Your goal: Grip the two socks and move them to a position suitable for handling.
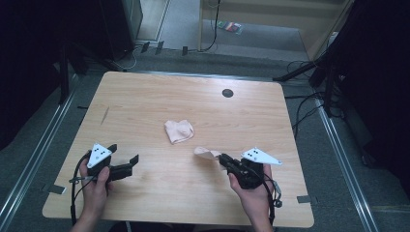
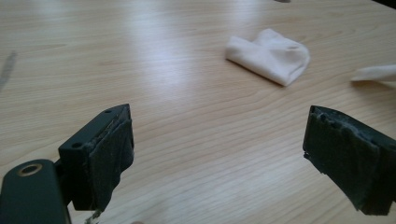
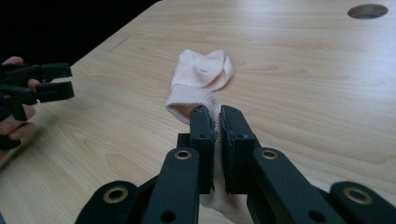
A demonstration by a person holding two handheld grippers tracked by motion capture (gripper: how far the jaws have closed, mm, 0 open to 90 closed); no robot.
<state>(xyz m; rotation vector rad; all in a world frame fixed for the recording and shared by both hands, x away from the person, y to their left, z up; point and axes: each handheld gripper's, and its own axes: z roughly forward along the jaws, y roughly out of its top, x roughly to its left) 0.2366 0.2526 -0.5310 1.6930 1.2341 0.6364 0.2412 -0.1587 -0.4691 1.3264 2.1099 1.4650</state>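
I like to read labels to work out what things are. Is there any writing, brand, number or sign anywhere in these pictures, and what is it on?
No readable text anywhere.
Left hand-held gripper: its grey plate carries black dots, not letters.
Right hand-held gripper, shut on a sock: its plate carries dots too, no words.
Folded sock: no label shows.
Table: bare wood, with a round hole.
Colourful item on the floor: too small and blurred to read.

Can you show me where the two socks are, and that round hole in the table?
folded sock (image 1: 179,131), high view, its middle.
held sock (image 3: 192,100), right gripper view, its ribbed cuff.
round hole (image 1: 227,93), high view, its centre.
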